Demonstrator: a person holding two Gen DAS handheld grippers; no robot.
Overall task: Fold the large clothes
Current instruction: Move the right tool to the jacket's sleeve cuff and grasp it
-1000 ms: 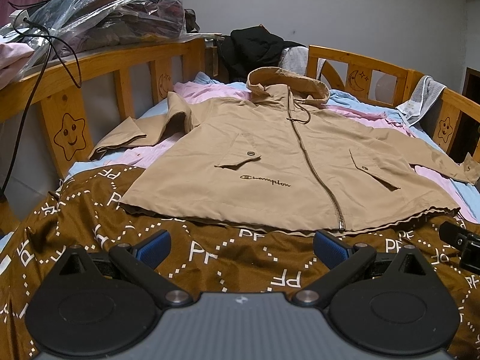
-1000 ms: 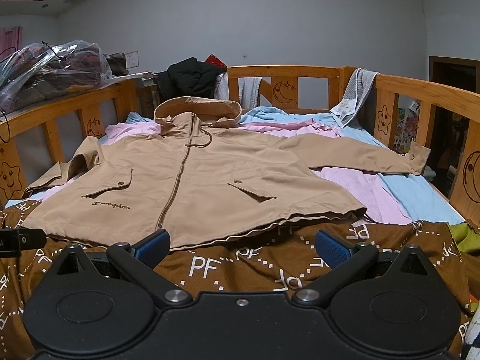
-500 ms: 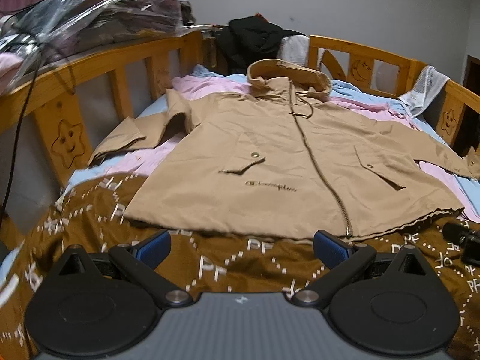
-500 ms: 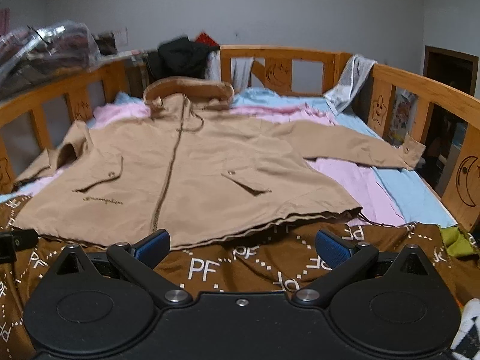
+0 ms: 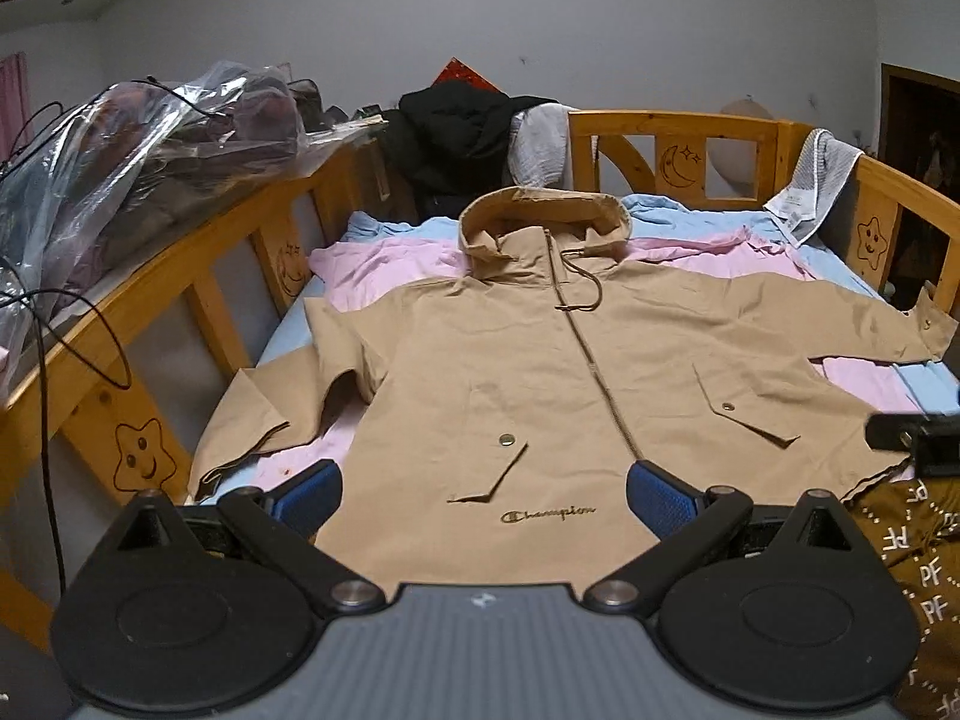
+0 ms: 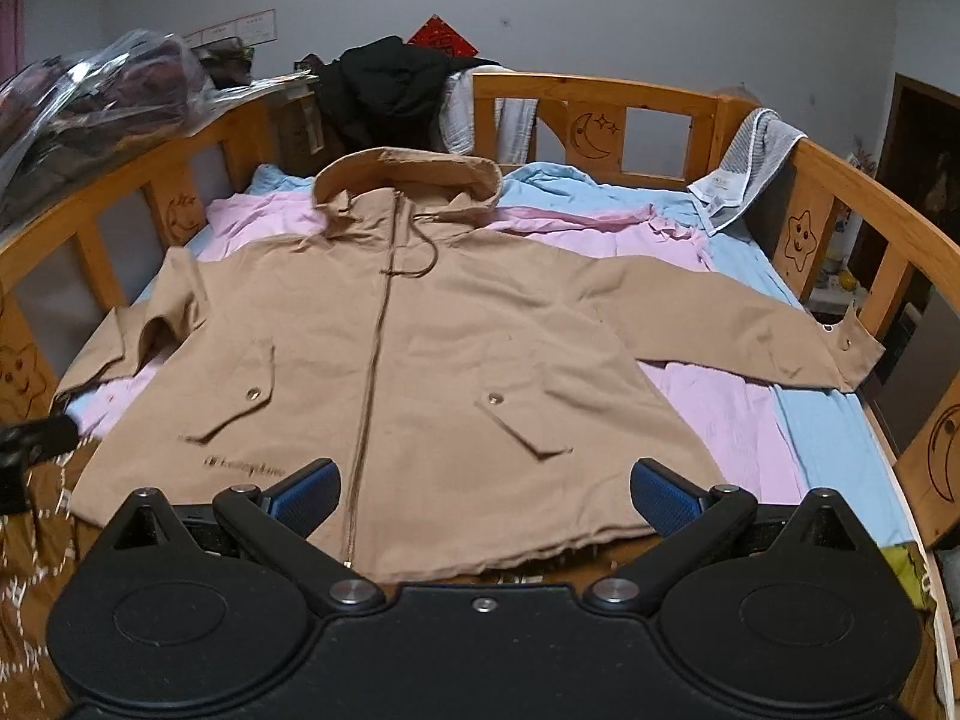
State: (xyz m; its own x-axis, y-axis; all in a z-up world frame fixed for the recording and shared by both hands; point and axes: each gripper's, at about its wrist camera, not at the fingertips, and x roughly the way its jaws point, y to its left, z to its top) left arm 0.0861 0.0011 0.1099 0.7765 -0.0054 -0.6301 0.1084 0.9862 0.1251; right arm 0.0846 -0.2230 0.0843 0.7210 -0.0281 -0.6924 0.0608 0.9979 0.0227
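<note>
On the bed (image 5: 900, 222), tan jacket (image 5: 600, 360) spread flat beneath both wide-spread tools.

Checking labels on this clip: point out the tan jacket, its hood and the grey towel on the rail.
tan jacket (image 5: 558, 384): left wrist view, chest beside the zip.
hood (image 6: 408, 171): right wrist view, top rim.
grey towel (image 6: 750, 162): right wrist view, part draped over the rail.

the tan jacket (image 5: 600, 372) has "champion" sewn in brown thread near its bottom edge (blurry in the right view); the brown blanket (image 5: 924, 546) shows white letters "pf"
</note>
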